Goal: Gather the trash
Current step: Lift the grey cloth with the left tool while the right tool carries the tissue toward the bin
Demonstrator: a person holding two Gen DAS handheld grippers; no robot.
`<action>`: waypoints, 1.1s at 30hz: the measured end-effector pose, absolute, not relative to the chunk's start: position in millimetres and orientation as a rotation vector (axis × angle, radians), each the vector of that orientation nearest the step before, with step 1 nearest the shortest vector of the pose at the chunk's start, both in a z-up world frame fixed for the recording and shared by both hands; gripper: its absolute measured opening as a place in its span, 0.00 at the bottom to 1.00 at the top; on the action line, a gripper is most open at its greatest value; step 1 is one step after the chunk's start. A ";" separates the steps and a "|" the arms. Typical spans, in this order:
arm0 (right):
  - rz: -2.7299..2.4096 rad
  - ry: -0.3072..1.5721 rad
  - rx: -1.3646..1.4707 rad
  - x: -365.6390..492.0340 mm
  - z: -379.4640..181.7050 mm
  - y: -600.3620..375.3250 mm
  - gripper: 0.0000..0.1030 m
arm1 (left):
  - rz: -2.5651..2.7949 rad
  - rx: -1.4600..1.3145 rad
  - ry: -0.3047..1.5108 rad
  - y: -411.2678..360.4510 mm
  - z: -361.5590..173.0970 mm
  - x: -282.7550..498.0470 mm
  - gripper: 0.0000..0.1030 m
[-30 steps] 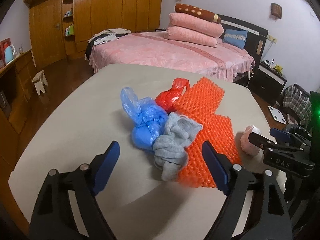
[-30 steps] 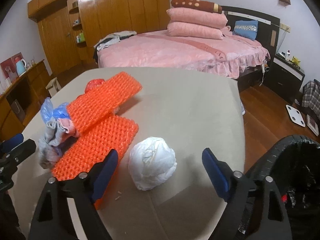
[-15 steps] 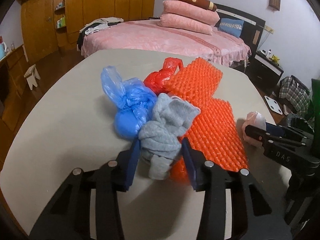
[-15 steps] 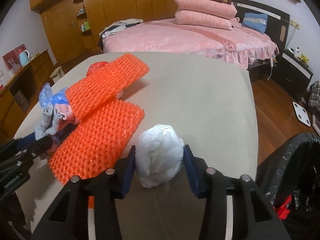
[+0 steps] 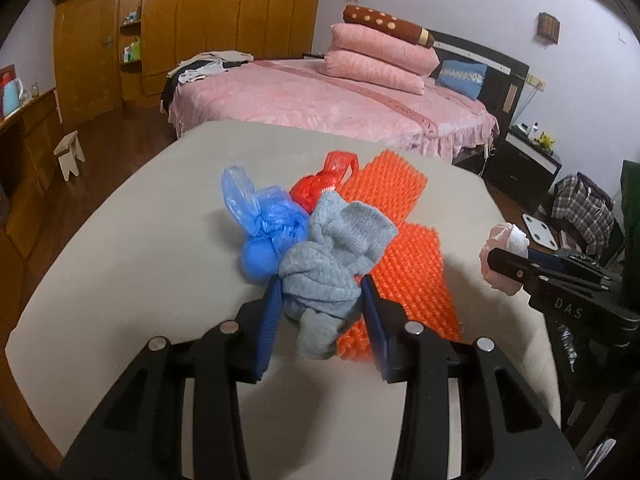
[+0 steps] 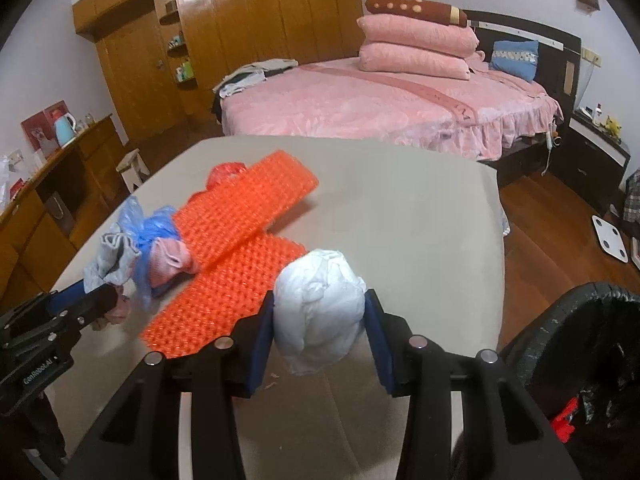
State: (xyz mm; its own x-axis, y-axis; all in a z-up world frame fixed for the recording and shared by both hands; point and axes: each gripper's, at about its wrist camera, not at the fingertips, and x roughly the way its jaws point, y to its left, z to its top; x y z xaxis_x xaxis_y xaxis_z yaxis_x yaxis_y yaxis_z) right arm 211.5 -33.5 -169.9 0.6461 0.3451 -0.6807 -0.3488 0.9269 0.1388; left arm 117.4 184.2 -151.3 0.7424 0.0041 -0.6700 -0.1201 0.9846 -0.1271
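A knotted grey cloth bundle [image 5: 332, 256] sits between my left gripper's [image 5: 320, 284] blue pads, which are closing on it and press both its sides. Right behind it lie a blue plastic bag [image 5: 268, 228], a red bag [image 5: 320, 188] and two orange mesh sheets [image 5: 400, 264] on the beige table [image 5: 140, 240]. My right gripper [image 6: 320, 308] is shut on a crumpled white bag ball [image 6: 320, 304], held just above the table. The left gripper [image 6: 100, 296] shows at the left edge of the right wrist view with the grey bundle [image 6: 108, 256].
A bin lined with a black bag [image 6: 580, 344] stands off the table's right edge, with some trash inside. A pink bed [image 6: 380, 108], wooden wardrobes, a small stool [image 5: 70, 152] and a scale on the wooden floor lie beyond the table.
Both grippers went from wide open to clamped, the left on the grey bundle, the right on the white ball. Both have since drawn back and up slightly with their loads.
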 end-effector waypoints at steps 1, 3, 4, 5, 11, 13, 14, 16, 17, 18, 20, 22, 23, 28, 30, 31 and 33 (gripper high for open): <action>0.397 0.768 -0.004 209.9 -167.1 -34.0 0.42 | 0.067 -0.167 0.730 182.9 -149.0 117.7 0.37; 0.400 0.761 0.000 207.5 -162.8 -34.6 0.42 | 0.065 -0.163 0.721 179.4 -142.9 116.9 0.37; 0.402 0.757 0.002 206.5 -160.3 -35.3 0.42 | 0.063 -0.160 0.717 178.5 -141.6 116.9 0.37; 0.405 0.752 0.003 205.4 -157.7 -36.0 0.42 | 0.061 -0.156 0.711 176.8 -139.1 116.8 0.37; 0.414 0.725 0.011 198.2 -144.7 -42.0 0.42 | 0.058 -0.150 0.692 169.9 -127.1 115.7 0.37; 0.417 0.715 0.015 194.0 -139.4 -44.7 0.42 | 0.056 -0.150 0.686 167.9 -123.2 114.7 0.37; 0.418 0.710 0.016 192.7 -137.2 -45.9 0.42 | 0.055 -0.148 0.683 166.4 -121.0 113.9 0.37; 0.417 0.701 0.020 189.9 -131.5 -49.6 0.42 | 0.051 -0.146 0.676 163.6 -116.8 113.0 0.37; 0.417 0.697 0.022 188.5 -129.3 -51.0 0.42 | 0.048 -0.144 0.671 161.7 -114.5 111.7 0.37; 0.416 0.692 0.025 187.0 -126.6 -52.7 0.42 | 0.046 -0.141 0.667 159.7 -111.9 111.3 0.37; 0.416 0.681 0.030 183.7 -120.6 -56.6 0.42 | 0.041 -0.136 0.659 157.1 -107.6 111.1 0.37; 0.414 0.667 0.034 180.2 -113.8 -61.1 0.42 | 0.035 -0.134 0.653 153.0 -103.2 110.5 0.37; 0.411 0.659 0.034 178.2 -110.2 -63.5 0.42 | 0.031 -0.132 0.649 149.8 -100.3 110.2 0.37; 0.403 0.626 0.039 168.7 -94.2 -74.1 0.42 | 0.008 -0.120 0.633 138.6 -90.8 106.6 0.37; 0.401 0.613 0.042 164.7 -88.5 -78.8 0.42 | -0.001 -0.117 0.627 132.4 -86.5 105.3 0.37; 0.399 0.606 0.043 162.2 -85.0 -81.9 0.42 | -0.006 -0.116 0.623 129.7 -84.2 104.9 0.37; 0.396 0.595 0.045 158.4 -80.1 -87.6 0.42 | -0.016 -0.113 0.614 122.6 -78.6 103.6 0.37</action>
